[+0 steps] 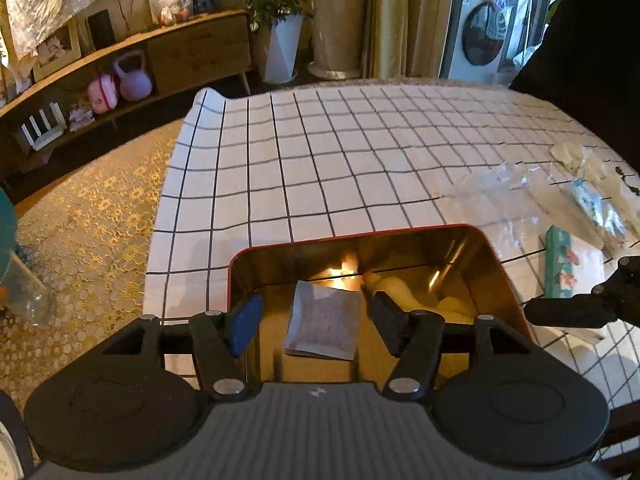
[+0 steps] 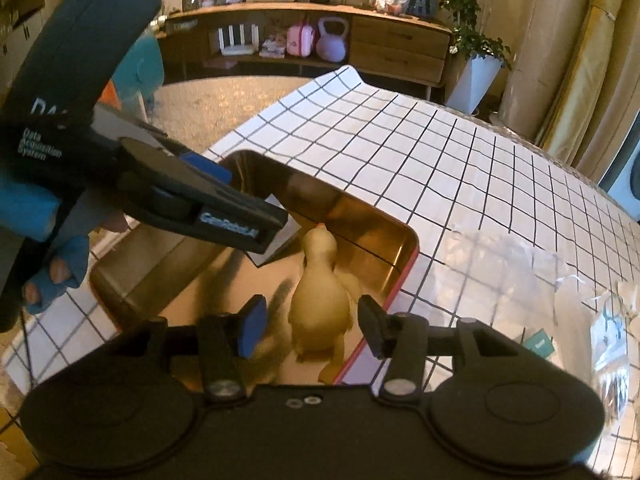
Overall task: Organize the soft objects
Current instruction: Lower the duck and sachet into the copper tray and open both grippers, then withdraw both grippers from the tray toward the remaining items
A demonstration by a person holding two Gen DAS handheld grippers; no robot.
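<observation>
Fingers of both grippers apart and clamped on nothing: left gripper [image 1: 316,320] poised over a small pale sachet [image 1: 322,326], right gripper [image 2: 312,326] straddling a yellow rubber duck [image 2: 320,300] without touching it. Both soft things lying loose on the floor of the gold tin [image 1: 472,248], sachet flat to the left, duck lying lengthwise with its beak toward the far wall. Likely the placing step just finished for this pair. Next, probably: lift clear of the tin walls, then fetch another soft item from the right. Beyond the tin, on the checked worktop [image 1: 320,168], crumpled clear plastic wrap [image 1: 496,196] and a teal packet [image 1: 560,268], near but apart from the tin. Obstacles: tin rim close beside the right gripper, and the two grippers crowded over one tin. Farther off, a wooden sideboard [image 2: 400,44] and a potted plant [image 2: 472,52].
</observation>
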